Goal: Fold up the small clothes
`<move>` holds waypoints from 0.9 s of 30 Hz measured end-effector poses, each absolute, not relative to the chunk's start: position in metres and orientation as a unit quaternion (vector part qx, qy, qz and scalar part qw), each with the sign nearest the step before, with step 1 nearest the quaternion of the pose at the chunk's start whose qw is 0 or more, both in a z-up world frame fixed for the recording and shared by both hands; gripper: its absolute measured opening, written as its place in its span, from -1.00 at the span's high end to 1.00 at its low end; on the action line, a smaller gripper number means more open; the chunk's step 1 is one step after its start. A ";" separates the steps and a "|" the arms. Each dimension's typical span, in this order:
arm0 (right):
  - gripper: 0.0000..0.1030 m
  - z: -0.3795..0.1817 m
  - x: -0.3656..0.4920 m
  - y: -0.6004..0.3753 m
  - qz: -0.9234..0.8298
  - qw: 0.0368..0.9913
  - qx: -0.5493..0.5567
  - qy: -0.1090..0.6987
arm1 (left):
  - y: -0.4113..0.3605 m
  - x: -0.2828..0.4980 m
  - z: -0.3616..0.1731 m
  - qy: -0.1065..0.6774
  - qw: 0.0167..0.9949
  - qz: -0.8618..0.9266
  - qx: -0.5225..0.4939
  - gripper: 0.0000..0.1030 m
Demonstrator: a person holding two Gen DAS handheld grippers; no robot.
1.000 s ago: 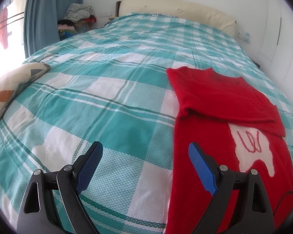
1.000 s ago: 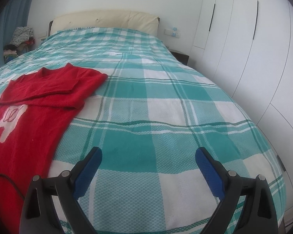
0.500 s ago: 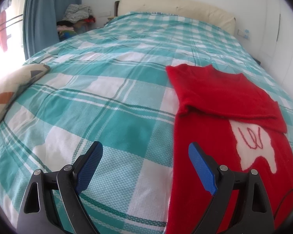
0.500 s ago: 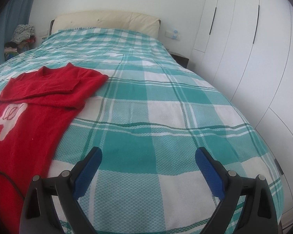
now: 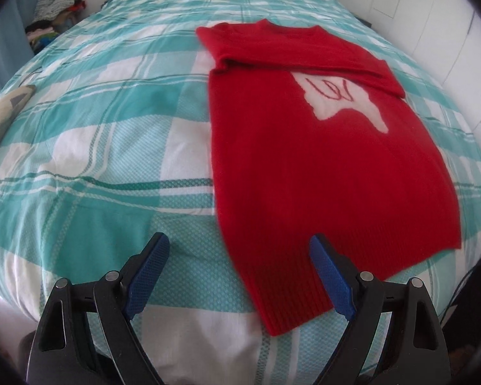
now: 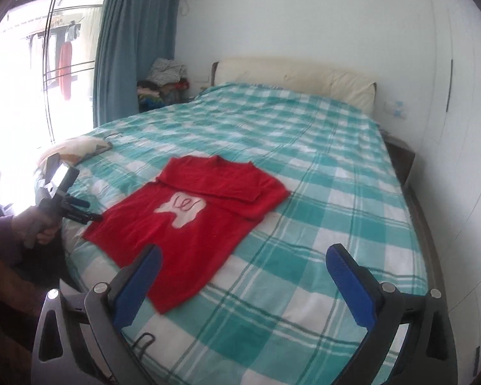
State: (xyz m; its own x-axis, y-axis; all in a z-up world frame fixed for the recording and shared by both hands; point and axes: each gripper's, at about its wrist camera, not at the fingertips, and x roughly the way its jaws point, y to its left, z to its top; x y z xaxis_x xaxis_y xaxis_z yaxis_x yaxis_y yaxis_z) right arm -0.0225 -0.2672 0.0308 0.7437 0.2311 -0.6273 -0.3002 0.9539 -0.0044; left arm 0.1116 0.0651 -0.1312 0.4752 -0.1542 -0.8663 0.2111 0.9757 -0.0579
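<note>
A small red sweater (image 5: 320, 147) with a white patch on its front lies flat on the teal checked bedspread (image 5: 112, 147), sleeves folded across the chest. My left gripper (image 5: 240, 269) is open and empty, above the sweater's hem at its near left corner. In the right wrist view the sweater (image 6: 192, 221) lies near the bed's front left. My right gripper (image 6: 243, 276) is open and empty, held above the bed beyond the sweater's near right corner. The left gripper (image 6: 83, 210) also shows there, in a hand at the bed's left edge.
A patterned pillow (image 6: 77, 147) lies at the bed's left edge. A cream headboard cushion (image 6: 298, 80) stands at the far end. A pile of clothes (image 6: 163, 83) sits by the blue curtain (image 6: 134, 45). White wardrobe doors (image 6: 458, 128) line the right side.
Both grippers have pulled back and risen. The left one now looks down on the whole sweater and its hem. The right one has swung left, bringing the window and left gripper into view.
</note>
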 end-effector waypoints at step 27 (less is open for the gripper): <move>-0.26 0.001 -0.013 -0.227 0.439 0.820 0.064 0.362 | 0.067 0.095 -0.136 0.519 0.844 -0.129 -0.018 0.01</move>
State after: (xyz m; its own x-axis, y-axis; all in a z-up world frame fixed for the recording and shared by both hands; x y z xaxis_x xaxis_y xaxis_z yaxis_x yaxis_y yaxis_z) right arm -0.0134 -0.2269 0.0006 0.3528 0.7665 -0.5366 -0.6737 0.6061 0.4228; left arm 0.0952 0.0666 -0.1362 0.4270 -0.2370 -0.8727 0.2005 0.9658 -0.1642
